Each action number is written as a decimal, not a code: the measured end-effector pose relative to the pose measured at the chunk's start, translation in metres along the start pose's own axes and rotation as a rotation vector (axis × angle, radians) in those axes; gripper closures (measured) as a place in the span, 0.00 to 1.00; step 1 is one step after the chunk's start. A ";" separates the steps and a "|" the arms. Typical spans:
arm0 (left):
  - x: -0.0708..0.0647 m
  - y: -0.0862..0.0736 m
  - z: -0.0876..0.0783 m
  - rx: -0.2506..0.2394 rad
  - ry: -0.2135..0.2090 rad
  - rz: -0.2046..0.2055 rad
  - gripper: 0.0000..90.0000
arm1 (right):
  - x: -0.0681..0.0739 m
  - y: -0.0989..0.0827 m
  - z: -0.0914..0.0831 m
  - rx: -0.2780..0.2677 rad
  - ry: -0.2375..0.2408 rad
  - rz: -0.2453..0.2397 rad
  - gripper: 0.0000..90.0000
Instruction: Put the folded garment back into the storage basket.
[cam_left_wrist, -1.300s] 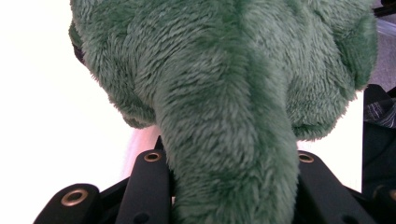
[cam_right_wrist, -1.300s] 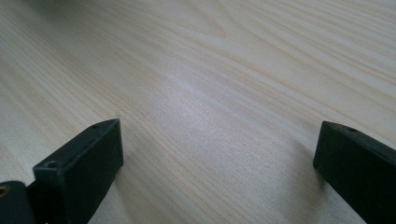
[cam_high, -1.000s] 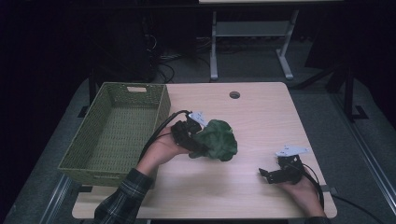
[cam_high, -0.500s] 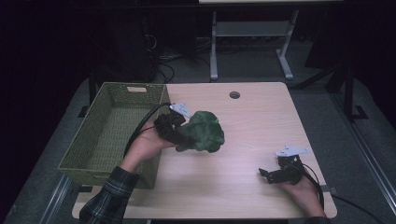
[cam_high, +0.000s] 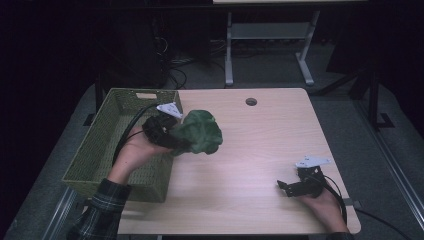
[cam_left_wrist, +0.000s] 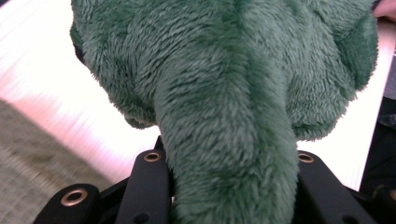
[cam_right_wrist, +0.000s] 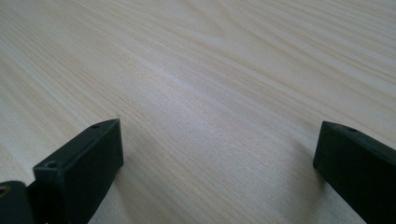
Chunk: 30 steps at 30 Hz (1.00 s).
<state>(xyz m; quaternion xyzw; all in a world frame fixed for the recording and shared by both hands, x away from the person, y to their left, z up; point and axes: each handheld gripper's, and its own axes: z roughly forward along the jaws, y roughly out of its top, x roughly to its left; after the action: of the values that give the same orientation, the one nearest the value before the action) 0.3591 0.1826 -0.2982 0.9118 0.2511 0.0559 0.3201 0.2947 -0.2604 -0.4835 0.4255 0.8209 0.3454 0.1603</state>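
Note:
A green plush toy hangs in the air over the basket's right rim, and my left gripper is shut on it. In the left gripper view the plush toy bulges out between the two black jaws, which press on its narrow lower part. A woven green basket stands at the table's left side, directly under my left hand. My right gripper rests low over the table's front right corner. Its jaws stand wide apart in the right gripper view with only bare wood between them.
The light wooden table has a round cable hole near its far edge. A grey metal frame and cables lie on the dark floor behind the table.
My left gripper has carried the plush toy up and to the left, from the table's middle to the basket's right rim. The right gripper has stayed in place.

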 end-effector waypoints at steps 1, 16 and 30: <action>0.002 -0.003 -0.004 -0.002 0.005 -0.004 0.72 | 0.000 0.000 0.000 0.000 0.000 0.001 0.01; 0.033 -0.048 -0.040 -0.044 0.113 -0.131 0.71 | 0.000 0.000 0.000 -0.001 0.001 -0.002 0.01; 0.064 -0.098 -0.047 -0.042 0.229 -0.250 0.71 | 0.000 0.000 0.000 -0.001 0.001 -0.001 0.01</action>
<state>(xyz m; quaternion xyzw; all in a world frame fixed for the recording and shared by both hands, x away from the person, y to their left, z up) 0.3614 0.3060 -0.3244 0.8542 0.3962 0.1244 0.3127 0.2948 -0.2605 -0.4835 0.4249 0.8211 0.3458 0.1603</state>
